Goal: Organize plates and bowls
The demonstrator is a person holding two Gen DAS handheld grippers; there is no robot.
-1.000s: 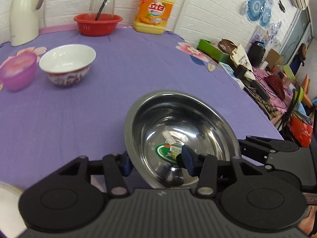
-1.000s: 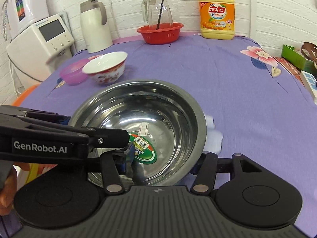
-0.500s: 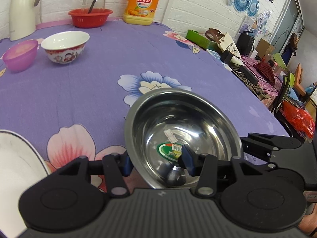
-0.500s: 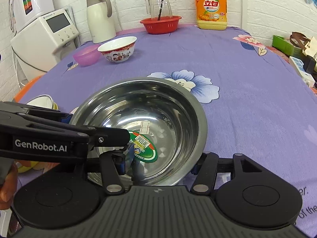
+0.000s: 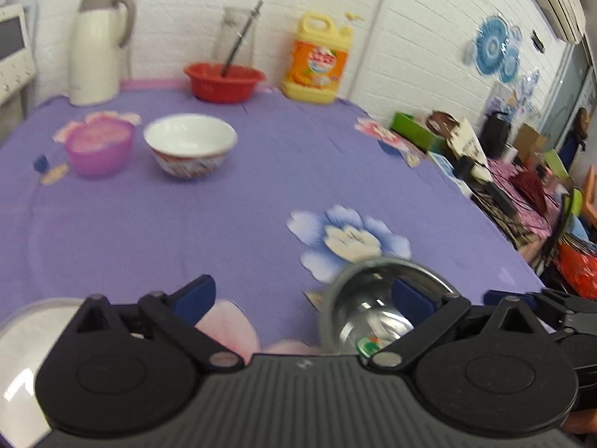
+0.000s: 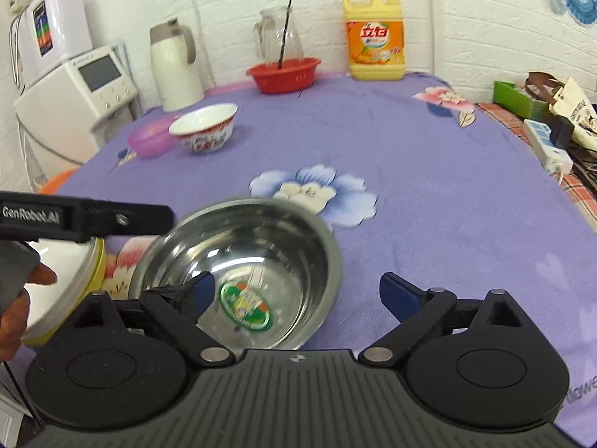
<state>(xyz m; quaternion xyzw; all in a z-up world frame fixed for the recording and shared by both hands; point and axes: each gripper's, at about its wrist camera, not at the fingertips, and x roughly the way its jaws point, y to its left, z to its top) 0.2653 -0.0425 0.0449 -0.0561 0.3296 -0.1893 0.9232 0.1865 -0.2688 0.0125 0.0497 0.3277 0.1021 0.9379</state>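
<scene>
Right gripper (image 6: 298, 291) jaws opening wide — round stainless steel bowl with green sticker (image 6: 238, 272) on purple floral tablecloth (image 6: 429, 194), rim between pads, untouched. Black left gripper arm (image 6: 86, 218) at left over yellow-rimmed white plate (image 6: 71, 268). White red-patterned ceramic bowl (image 6: 205, 127) far back.

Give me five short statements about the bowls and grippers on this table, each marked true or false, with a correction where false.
1. The steel bowl sits on the purple cloth, held by neither gripper. True.
2. The right gripper is clamped on the steel bowl's rim. False: its jaws are opening and press on nothing.
3. The white patterned bowl stands beside the pink bowl. True.
4. The left gripper holds the red basket. False: its jaws are opening with nothing gripped; the basket stands far off by the wall.
5. The steel bowl is upside down. False: it stands upright, a sticker inside.
</scene>
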